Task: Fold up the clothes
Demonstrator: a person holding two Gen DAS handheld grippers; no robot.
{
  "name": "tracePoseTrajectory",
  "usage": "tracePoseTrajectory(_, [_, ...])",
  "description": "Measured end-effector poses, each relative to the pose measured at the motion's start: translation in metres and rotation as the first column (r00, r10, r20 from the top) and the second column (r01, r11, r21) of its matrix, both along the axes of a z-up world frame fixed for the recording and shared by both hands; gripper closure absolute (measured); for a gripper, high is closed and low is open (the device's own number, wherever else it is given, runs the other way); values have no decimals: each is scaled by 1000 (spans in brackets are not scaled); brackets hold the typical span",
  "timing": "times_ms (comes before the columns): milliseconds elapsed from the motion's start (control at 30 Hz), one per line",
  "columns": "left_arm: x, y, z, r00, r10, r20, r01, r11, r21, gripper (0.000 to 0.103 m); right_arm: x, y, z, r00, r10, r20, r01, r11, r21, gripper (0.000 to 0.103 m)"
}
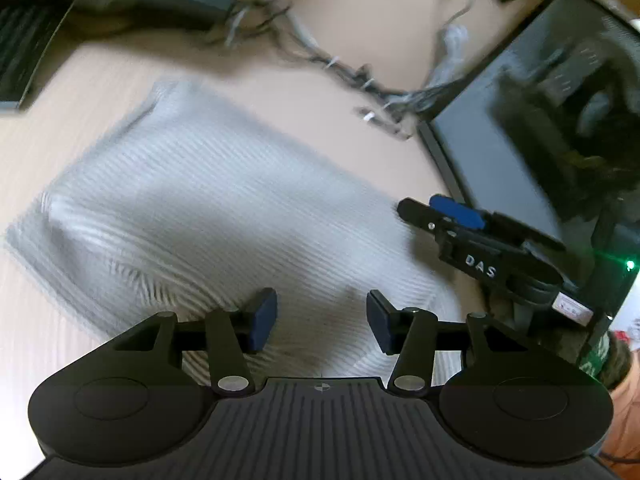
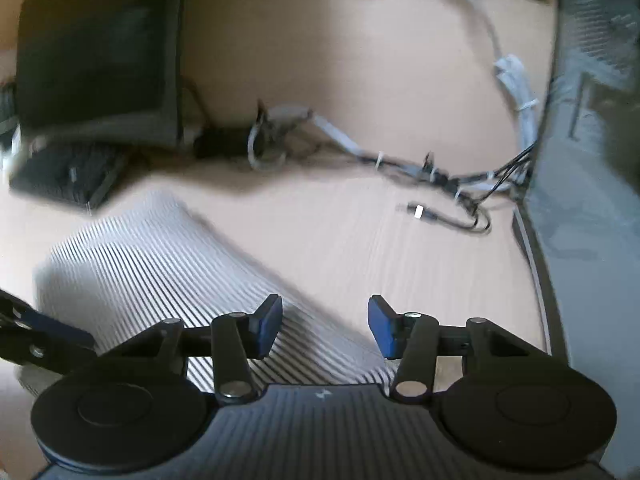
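A white ribbed knit garment (image 1: pixel 208 208) lies folded into a rough rectangle on the light wooden table (image 1: pixel 360 20). My left gripper (image 1: pixel 322 322) is open and empty, held over the garment's near edge. The right gripper also shows in the left wrist view (image 1: pixel 452 220), at the garment's right edge. In the right wrist view the garment (image 2: pixel 160 264) lies at the lower left. My right gripper (image 2: pixel 324 328) is open and empty over its right edge. The left gripper's fingers (image 2: pixel 48 330) enter at the far left.
A dark monitor (image 1: pixel 540 120) stands at the right. A bundle of cables (image 2: pixel 400 160) and a loose plug (image 2: pixel 418 211) lie at the back of the table. A keyboard (image 2: pixel 68 176) and another monitor (image 2: pixel 100 52) are at the far left.
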State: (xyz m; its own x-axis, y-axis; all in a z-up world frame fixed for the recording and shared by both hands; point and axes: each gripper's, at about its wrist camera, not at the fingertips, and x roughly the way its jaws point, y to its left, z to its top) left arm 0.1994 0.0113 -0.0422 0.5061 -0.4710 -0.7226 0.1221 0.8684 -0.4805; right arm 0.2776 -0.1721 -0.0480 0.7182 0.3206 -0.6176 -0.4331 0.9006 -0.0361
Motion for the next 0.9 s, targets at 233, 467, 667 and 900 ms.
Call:
tracePoseTrajectory(233, [15, 7, -1, 1000, -2, 19, 1, 998, 57, 51, -35, -7, -23, 999, 19, 28, -19, 1000, -18, 55])
tracePoseTrajectory(467, [44, -4, -2, 991, -106, 76, 89, 976, 197, 48, -87, 0, -15, 1000, 11, -30, -9, 999, 43, 54])
tracePoseTrajectory(667, [61, 2, -4, 981, -167, 103, 142, 966, 214, 40, -129, 34, -7, 992, 105, -67, -102, 994, 47, 48])
tracePoseTrajectory(900, [56, 16, 0, 972, -206, 115, 181, 964, 197, 35, -136, 49, 32, 996, 51, 73, -52, 998, 20, 42])
